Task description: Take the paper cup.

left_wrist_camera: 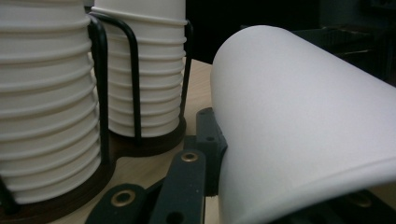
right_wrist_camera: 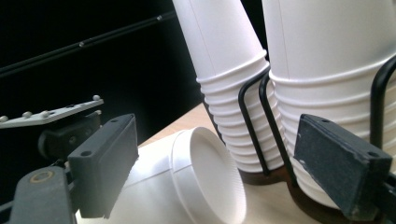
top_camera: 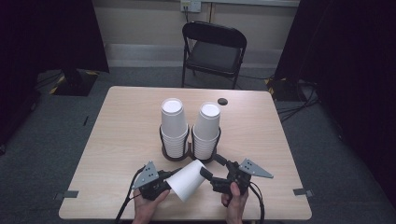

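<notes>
Here the table [top_camera: 121,121] is carrying a dark two-ring holder [top_camera: 189,151] with two stacks of upturned white paper cups, a left stack [top_camera: 173,126] and a right stack [top_camera: 207,128], standing side by side near its middle. A folding chair [top_camera: 214,49] is standing beyond the far edge. In front of the holder, a loose cup [top_camera: 187,179] is lying tilted between the two tools, its base pointing toward the stacks and its wide mouth toward the person.

The left gripper [top_camera: 161,183] is clamping that cup at its rim, one jaw seemingly inside the mouth and one outside. The right gripper [top_camera: 212,170] is standing wide open, its jaws spread to either side of the cup's base and holding nothing; in the right gripper view the base [right_wrist_camera: 212,179] is sitting in the gap between the pads, apart from both.

Judging by this, the step in hand is passing or steadying a single cup, probably on its way onto a stack. The next move is calling for the open jaws to close gently on the narrow end without crushing the thin wall.

The cup's mouth is being cut off in the left gripper view, so the exact grip there is hard to make out.
</notes>
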